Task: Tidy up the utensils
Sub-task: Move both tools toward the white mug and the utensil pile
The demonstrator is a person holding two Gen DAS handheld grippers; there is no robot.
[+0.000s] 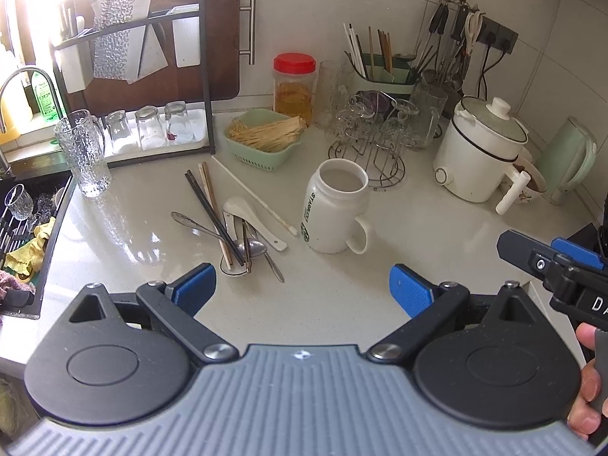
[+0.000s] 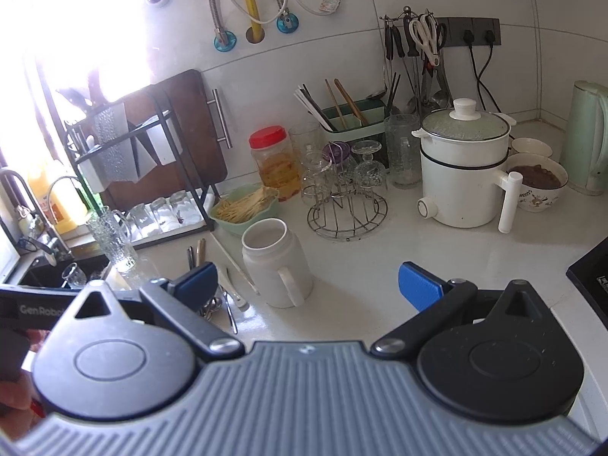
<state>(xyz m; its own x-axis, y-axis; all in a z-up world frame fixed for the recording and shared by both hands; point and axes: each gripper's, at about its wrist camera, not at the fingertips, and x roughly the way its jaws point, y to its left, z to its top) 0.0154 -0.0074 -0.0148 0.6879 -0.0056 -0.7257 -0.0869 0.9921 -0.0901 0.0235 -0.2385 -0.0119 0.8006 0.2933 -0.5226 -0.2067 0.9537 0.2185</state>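
Observation:
A loose pile of utensils (image 1: 235, 228) lies on the white counter: black and wooden chopsticks, metal spoons, a white ceramic spoon (image 1: 247, 214) and a long white chopstick (image 1: 254, 193). Right of the pile stands a white mug (image 1: 334, 209), open top up. My left gripper (image 1: 302, 288) hovers open just in front of the pile, nothing between its blue pads. The right wrist view shows my right gripper (image 2: 309, 285) open and empty in front of the mug (image 2: 275, 266), with the utensils (image 2: 224, 300) partly hidden behind its left finger. A green utensil holder (image 1: 383, 72) with chopsticks stands at the back.
A green basket of sticks (image 1: 264, 136), a red-lidded jar (image 1: 294, 87), a wire rack of glasses (image 1: 372, 133), a white cooker (image 1: 478, 148), a bowl (image 2: 537, 182) and a green kettle (image 2: 587, 136) crowd the back. A tall glass mug (image 1: 83, 152) stands by the sink (image 1: 22, 235) on the left.

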